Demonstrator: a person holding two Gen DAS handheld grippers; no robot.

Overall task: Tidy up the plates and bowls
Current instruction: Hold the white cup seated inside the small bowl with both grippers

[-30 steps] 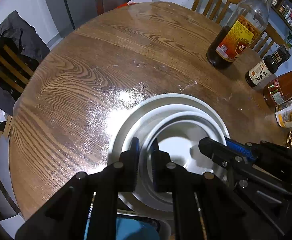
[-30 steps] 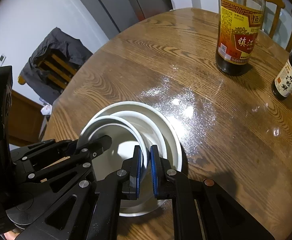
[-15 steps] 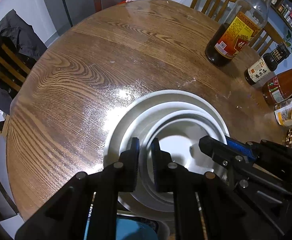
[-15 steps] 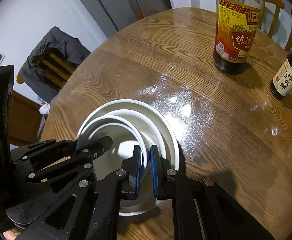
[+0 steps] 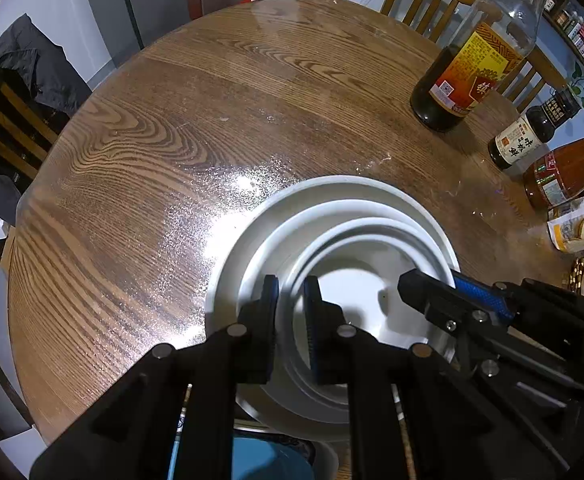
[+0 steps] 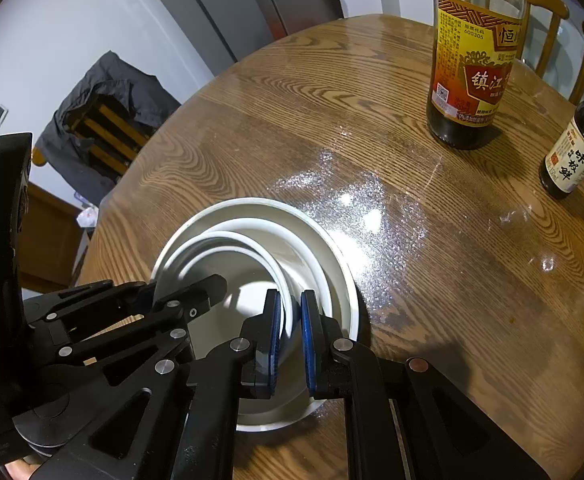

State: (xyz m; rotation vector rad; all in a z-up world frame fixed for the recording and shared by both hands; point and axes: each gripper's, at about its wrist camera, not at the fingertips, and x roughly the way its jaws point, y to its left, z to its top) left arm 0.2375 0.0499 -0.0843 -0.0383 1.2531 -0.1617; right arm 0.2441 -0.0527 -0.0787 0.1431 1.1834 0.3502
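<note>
A small white bowl (image 5: pixel 352 280) sits nested inside a larger white bowl (image 5: pixel 279 232), which rests on a wide white plate (image 5: pixel 227 276) on the round wooden table. My left gripper (image 5: pixel 291 300) is shut on the left rim of the small bowl. My right gripper (image 6: pixel 290 312) is shut on the same bowl's right rim, and it also shows in the left wrist view (image 5: pixel 444 296). In the right wrist view the small bowl (image 6: pixel 227 264) sits in the larger bowl (image 6: pixel 316 256), and the left gripper (image 6: pixel 187 296) reaches in from the left.
A tall vinegar bottle (image 5: pixel 472 60), a small dark sauce bottle (image 5: pixel 528 136) and a red sauce bottle (image 5: pixel 564 172) stand at the right of the table (image 5: pixel 211 120). A snack packet (image 5: pixel 580 228) lies by the right edge. A chair with dark clothes (image 6: pixel 103 116) stands at the left.
Both grippers stay clamped on the small bowl's rim. The bowl stack looks slightly farther from both cameras, as if the grippers rose or pulled back a little.
</note>
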